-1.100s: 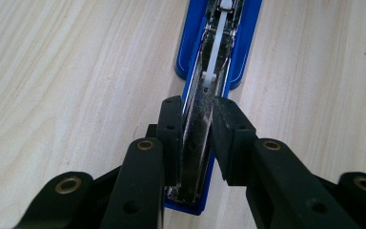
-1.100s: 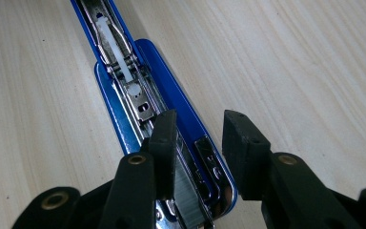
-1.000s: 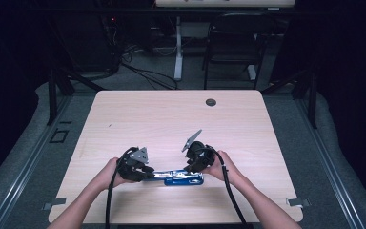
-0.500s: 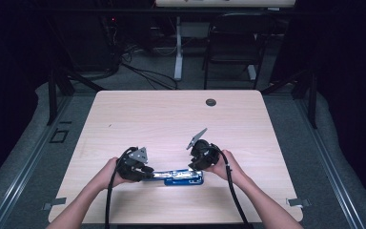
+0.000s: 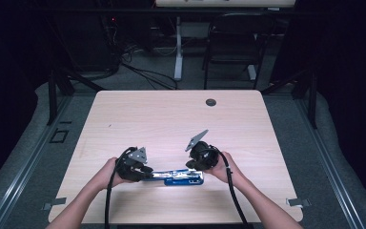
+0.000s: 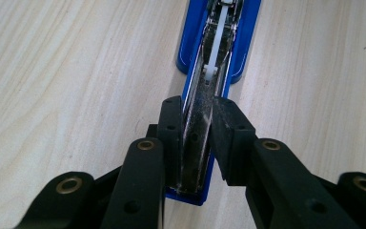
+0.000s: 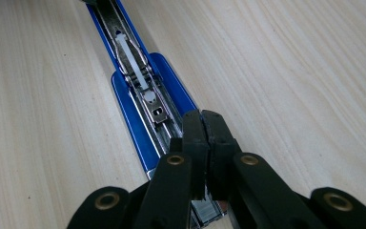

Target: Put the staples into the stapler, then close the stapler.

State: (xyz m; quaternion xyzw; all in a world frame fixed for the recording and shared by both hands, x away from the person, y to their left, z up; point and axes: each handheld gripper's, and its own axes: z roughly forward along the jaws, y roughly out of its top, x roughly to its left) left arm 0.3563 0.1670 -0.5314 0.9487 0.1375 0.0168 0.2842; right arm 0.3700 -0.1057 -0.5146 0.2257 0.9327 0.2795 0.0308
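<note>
Blue stapler (image 5: 178, 177) laid open on the surface (image 5: 171, 124), clamped by the left gripper (image 6: 196, 138); right gripper (image 7: 203, 126), just closed, pinches staples, reloading unfinished.

The right gripper (image 5: 196, 168) has been drawing its jaws together over the last second, and in the right gripper view its two pads now stand pressed flat against each other with nothing seen between them, right above the near end of the opened blue stapler (image 7: 145, 102). In the high view that gripper has also crept slightly to the right along the stapler (image 5: 177, 177), so the grey three-cornered plate (image 5: 197, 139) on its top sits a touch farther from the left gripper (image 5: 143, 172).
</note>
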